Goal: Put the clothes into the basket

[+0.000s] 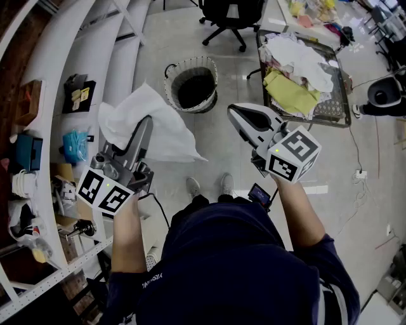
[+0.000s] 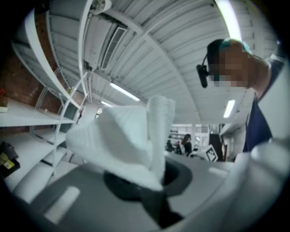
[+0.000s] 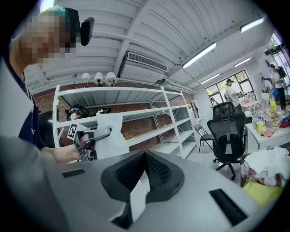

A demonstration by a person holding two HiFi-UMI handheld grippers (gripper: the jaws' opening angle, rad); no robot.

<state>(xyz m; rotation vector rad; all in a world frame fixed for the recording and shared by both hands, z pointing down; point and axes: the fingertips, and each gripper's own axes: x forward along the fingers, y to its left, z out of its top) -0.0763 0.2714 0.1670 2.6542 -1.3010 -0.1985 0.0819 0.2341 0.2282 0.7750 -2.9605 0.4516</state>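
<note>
My left gripper [image 1: 146,126] is shut on a white cloth [image 1: 171,136], which spreads out around its jaws in mid-air. In the left gripper view the cloth [image 2: 122,140] is pinched between the pads and fills the middle. The round wire basket [image 1: 191,84] with a dark inside stands on the floor ahead, beyond the cloth. My right gripper [image 1: 236,113] is held up to the right of the cloth, its jaws together and nothing visibly in them. The right gripper view shows its closed pads [image 3: 145,156], with the left gripper and hanging cloth [image 3: 111,133] beyond.
A wire cart [image 1: 346,95] heaped with white and yellow clothes [image 1: 298,70] stands at the right. White shelving [image 1: 38,159] with small items runs along the left. A black office chair [image 1: 228,16] is behind the basket. My feet are on the pale floor below the grippers.
</note>
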